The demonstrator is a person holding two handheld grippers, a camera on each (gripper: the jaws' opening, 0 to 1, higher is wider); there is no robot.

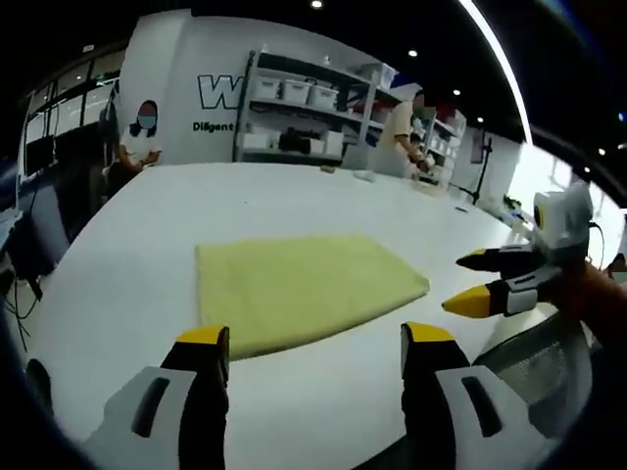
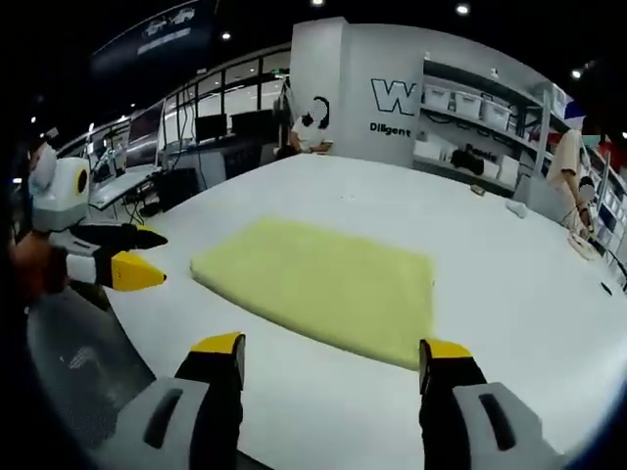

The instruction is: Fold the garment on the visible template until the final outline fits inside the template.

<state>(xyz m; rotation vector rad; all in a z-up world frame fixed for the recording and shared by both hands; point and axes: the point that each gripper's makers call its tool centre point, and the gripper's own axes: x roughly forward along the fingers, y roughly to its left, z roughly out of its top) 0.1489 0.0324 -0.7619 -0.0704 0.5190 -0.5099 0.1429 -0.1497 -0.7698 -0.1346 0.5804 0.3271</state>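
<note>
A pale yellow folded garment (image 1: 302, 286) lies flat as a rectangle on the white table (image 1: 255, 196). My left gripper (image 1: 317, 345) hovers open just short of its near edge, nothing between the jaws. In the left gripper view my right gripper (image 1: 478, 280) comes in from the right, open, beside the garment's right corner. In the right gripper view the same garment (image 2: 325, 284) lies ahead of my open right gripper (image 2: 333, 352). My left gripper (image 2: 137, 255) comes in from the left, open, off the garment's left end. No separate template outline can be made out.
The white table (image 2: 509, 284) is wide and round-edged. Shelves with white bins (image 1: 313, 117) stand behind it. A person (image 1: 400, 137) stands at the far right of the table, another sits (image 1: 137, 147) at the far left. Desks with monitors (image 2: 196, 132) line the left side.
</note>
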